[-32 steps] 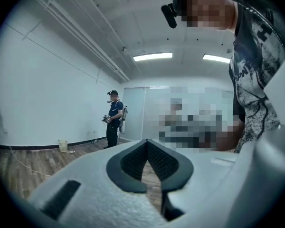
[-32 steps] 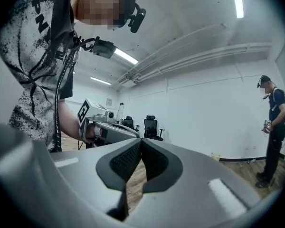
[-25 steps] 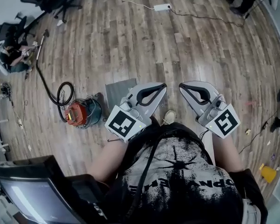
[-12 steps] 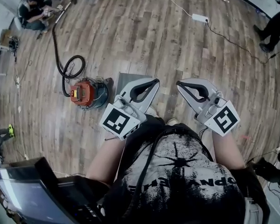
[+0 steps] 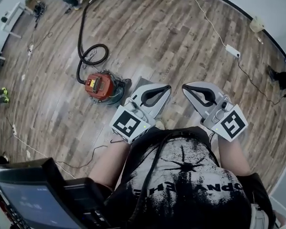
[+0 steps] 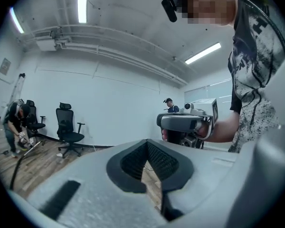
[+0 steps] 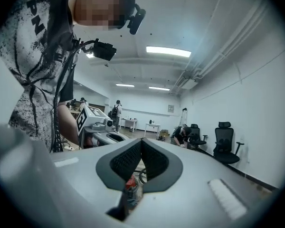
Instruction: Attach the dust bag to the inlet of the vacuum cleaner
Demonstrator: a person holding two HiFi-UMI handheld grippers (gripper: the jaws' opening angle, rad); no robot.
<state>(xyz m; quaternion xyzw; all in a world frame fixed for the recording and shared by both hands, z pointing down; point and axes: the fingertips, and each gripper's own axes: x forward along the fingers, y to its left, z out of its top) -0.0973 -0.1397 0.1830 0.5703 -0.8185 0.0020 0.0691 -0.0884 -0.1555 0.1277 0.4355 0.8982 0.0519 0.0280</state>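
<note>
One likely dust bag: a flat grey sheet (image 5: 139,82) lies on the wooden floor (image 5: 181,42), just beside the vacuum cleaner (image 5: 104,86). Its near part is hidden behind the left tongs (image 5: 168,87).
Handling, as a judgement: light and soft, with thin walls that crumple or tear if pinched hard. The stiffer collar round its opening would be the place to grip, but no collar can be made out from here.
Vacuum cleaner: a small canister with a red top and a teal body, standing upright on the floor. Its inlet cannot be picked out in any view.
Hose: a black hose (image 5: 90,56) loops beside the canister and runs off towards the far wall.
Left tongs: pads pressed together with nothing between them, held level in front of the person's chest, well apart from the sheet.
Right tongs (image 5: 185,88): also closed and empty, level beside the left pair. Its own view shows the red canister (image 7: 129,189) through the gap under the pads.
Step, as a judgement: nothing is attached yet, and both tongs must open and come down to the floor.
Surroundings: a power strip (image 5: 232,51) with its cable lies on the floor, and office chairs (image 6: 69,129) stand by the wall.
</note>
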